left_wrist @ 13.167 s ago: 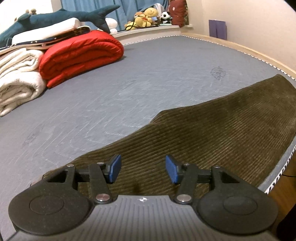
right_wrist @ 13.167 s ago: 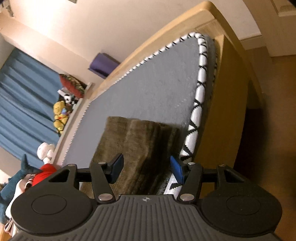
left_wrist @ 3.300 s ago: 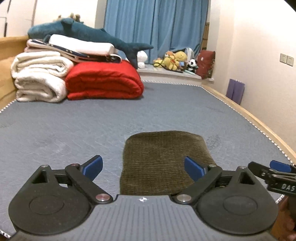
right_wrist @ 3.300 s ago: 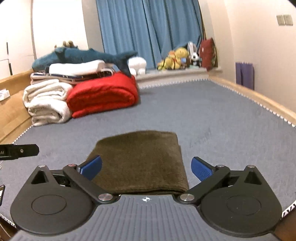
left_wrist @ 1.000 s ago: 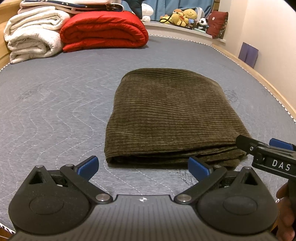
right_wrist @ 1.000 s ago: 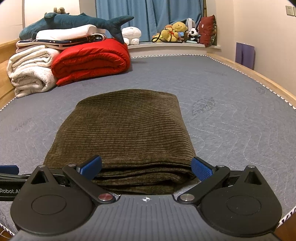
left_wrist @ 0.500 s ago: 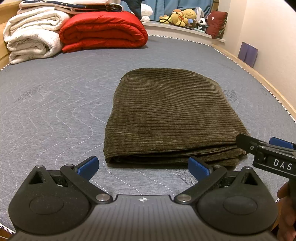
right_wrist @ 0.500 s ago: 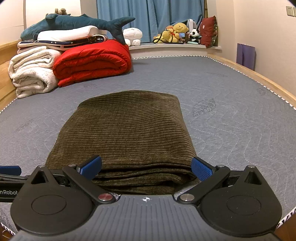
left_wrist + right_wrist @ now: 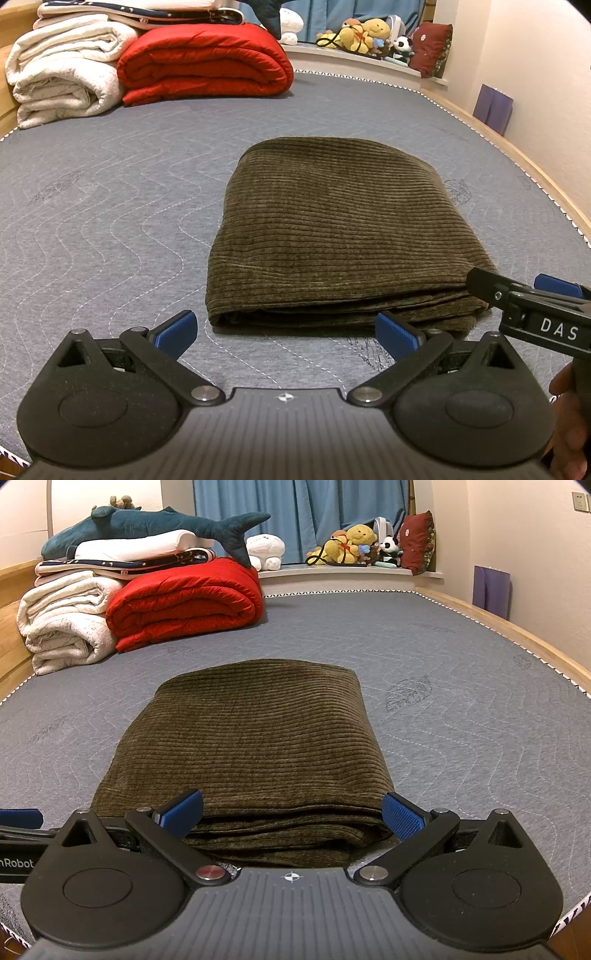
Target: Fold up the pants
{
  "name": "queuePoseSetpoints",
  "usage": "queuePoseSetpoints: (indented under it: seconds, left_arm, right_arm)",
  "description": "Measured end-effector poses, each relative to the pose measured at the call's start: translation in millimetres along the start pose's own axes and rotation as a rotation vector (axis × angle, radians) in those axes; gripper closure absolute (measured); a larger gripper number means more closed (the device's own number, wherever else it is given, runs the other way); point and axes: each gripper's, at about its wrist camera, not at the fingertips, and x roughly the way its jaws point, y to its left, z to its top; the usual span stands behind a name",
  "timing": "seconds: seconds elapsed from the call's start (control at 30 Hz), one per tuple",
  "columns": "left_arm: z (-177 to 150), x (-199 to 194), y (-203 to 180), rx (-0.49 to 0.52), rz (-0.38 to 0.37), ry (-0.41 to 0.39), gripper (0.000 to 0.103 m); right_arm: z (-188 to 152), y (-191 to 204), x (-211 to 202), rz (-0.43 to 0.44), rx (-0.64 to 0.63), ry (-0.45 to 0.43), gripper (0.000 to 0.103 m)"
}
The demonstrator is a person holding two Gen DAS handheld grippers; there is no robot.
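**Both grippers wide open at near edge of folded pants**

Left gripper (image 9: 284, 330): jaws spread wide, nothing held, hovering just short of the near left corner of the olive-brown corduroy pants (image 9: 332, 229). Right gripper (image 9: 291, 814): jaws equally wide, empty, straddling the near edge of the bundle at its right half; the blue pads sit either side of the stacked layers without pinching them. Its black frame shows at the far right of the left wrist view.

Pants lie on the grey quilted mattress (image 9: 110, 206), toward the near right part of the bed, folded into a compact rectangle. Several layers visible along the near edge; far edge is a smooth rounded fold. Top surface flat, no loose leg or waistband showing.

Far left: rolled white blanket (image 9: 66, 627) and folded red quilt (image 9: 184, 605), well apart from the pants.

Judgement: folding looks essentially done. What may remain is a final tidy of the slightly uneven near layers, or simply pulling both grippers away.
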Motion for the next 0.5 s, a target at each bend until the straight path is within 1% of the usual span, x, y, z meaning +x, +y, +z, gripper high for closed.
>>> queuePoseSetpoints:
  seconds: [0.5]
  left_arm:
    - [0.5, -1.8, 1.3, 0.006, -0.007, -0.003, 0.0]
  right_arm:
    - [0.1, -0.3, 0.1, 0.001, -0.001, 0.0, 0.001]
